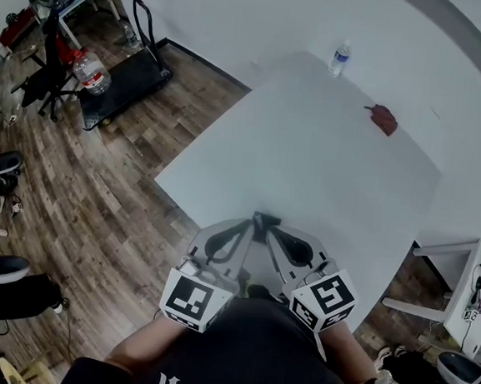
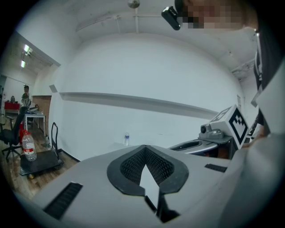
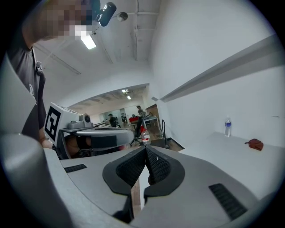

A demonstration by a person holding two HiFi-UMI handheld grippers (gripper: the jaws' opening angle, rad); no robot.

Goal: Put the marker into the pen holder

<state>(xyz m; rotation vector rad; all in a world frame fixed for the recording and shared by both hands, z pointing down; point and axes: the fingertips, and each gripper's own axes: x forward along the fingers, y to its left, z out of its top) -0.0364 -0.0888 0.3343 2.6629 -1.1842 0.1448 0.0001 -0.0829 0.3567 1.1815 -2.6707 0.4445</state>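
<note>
Far left, off the bench: wood floor (image 1: 79, 215), a black cart (image 1: 125, 81) w/ a big clear water jug (image 1: 92, 72) lying on its deck, dark chairs and shoes (image 1: 0, 162) beyond it. Nothing there is near my tools. My left gripper (image 1: 255, 221) is pulled in close to my body over the near bench edge. In the left gripper view its fingers (image 2: 131, 164) are pressed together tip to tip, nothing btwn them. Just beside it is my right gripper (image 1: 265, 223), nose almost touching the left one. Its fingers (image 3: 129, 169) are likewise closed on each other, and nothing sits btwn them. Ahead is the white bench (image 1: 309, 168), its middle bare. At the far end a small water bottle (image 1: 340, 60) stands upright w/ cap on; how full it is I can't tell. To the right of it, well apart, lies a small reddish-brown thing (image 1: 384, 118), too small to identify. Marker and pen holder: can't tell where either is from any view.
</note>
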